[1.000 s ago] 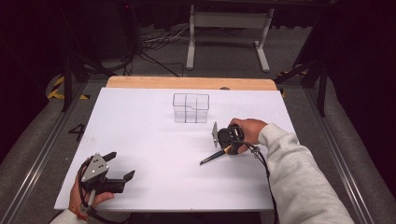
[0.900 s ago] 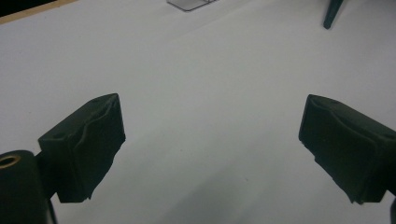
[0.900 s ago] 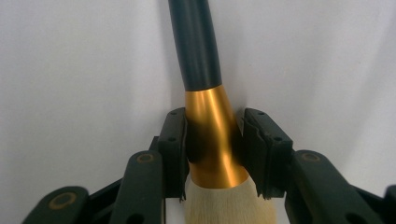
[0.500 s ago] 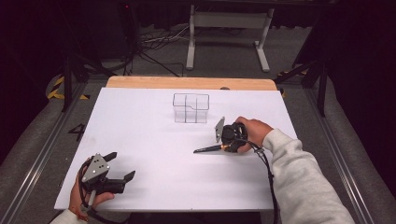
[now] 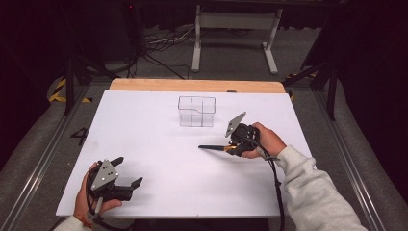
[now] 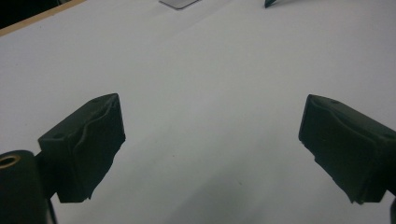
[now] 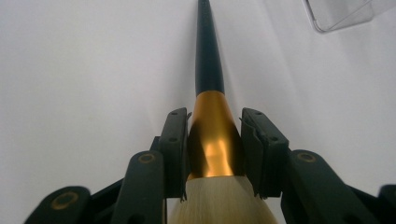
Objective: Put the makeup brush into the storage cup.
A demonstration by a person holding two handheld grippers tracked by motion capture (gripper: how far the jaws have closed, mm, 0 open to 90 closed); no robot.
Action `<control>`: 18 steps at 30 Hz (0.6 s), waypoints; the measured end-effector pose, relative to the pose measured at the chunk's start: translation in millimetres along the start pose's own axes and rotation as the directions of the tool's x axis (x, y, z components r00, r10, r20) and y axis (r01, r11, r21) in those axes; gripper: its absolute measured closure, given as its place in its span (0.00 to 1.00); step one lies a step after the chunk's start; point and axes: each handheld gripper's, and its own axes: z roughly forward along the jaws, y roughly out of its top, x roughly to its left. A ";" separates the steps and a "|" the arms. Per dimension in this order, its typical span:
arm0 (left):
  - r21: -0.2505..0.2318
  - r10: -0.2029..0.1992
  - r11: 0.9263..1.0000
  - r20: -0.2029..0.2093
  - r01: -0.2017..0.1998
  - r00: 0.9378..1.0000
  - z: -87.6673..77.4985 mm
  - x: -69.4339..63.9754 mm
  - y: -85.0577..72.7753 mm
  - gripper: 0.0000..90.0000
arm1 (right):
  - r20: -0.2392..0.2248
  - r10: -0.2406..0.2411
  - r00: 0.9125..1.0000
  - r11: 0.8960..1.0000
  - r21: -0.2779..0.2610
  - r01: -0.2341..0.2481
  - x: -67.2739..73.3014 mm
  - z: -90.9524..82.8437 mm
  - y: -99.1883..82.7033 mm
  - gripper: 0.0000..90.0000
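While we look along the right gripper (image 7: 215, 144), we see a makeup brush (image 7: 208, 84) clamped between its two black jaws: the pads press on the gold ferrule from either side, the pale bristles bulge toward the camera below them, and the thin black handle runs away from us over the white table (image 7: 84, 70). From the high view the brush (image 5: 211, 147) lies roughly level, its black handle pointing toward the left of the picture, with the tip just above the white surface; whether it touches, we cannot tell. Our right hand (image 5: 262, 142) wraps the right gripper (image 5: 234, 147) at the right half of the table, and the grey sleeve (image 5: 312, 187) runs down to the bottom edge.

Just beyond the brush, toward the far side, stands a clear plastic organiser (image 5: 197, 111) with small compartments, upright and apart from the brush. A corner of it shows in the right gripper view (image 7: 341, 14).

Well apart, at the near left corner, our left hand (image 5: 89, 199) holds the left gripper (image 5: 126, 172). Its jaws stand wide apart with nothing between them, hanging over bare white table (image 6: 210, 116).

A wooden strip (image 5: 192, 85) edges the far side of the table.
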 end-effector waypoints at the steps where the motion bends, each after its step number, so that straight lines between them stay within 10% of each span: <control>1: 0.001 0.002 1.000 0.000 -0.002 1.000 0.3 -0.4 0.2 0.08 | 0.001 0.005 1.000 1.000 -0.003 -0.005 0.8 0.0 0.4 0.71; 14: 0.004 0.030 1.000 -0.003 -0.030 1.000 3.7 -3.9 6.6 0.09 | 0.023 0.088 0.996 0.995 -0.055 -0.086 3.4 -3.8 -3.0 0.71; 18: 0.012 0.111 0.994 0.006 -0.111 0.994 16.2 -18.3 22.6 0.09 | 0.004 0.103 0.995 0.991 -0.085 -0.102 6.2 -5.0 0.9 0.71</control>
